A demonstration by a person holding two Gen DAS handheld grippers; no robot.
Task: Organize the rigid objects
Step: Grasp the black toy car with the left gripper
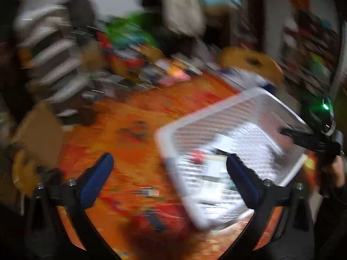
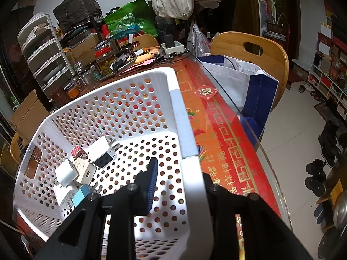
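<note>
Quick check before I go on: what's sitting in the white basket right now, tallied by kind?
From the right wrist view, in the basket:
White plug chargers: 4
Light blue plug charger: 1
Red dotted tape roll: 1
Total: 6, though the pile overlaps, so a hidden piece is possible.

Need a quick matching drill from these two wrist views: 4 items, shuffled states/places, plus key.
1. white perforated basket
2. left gripper
3. phone chargers
4. wooden chair

A. open, holding nothing
B. beside the table, bag on seat
C. wall pinched by the right gripper
D. piled on the basket floor

Pairs: 1-C, 2-A, 3-D, 4-B
</note>
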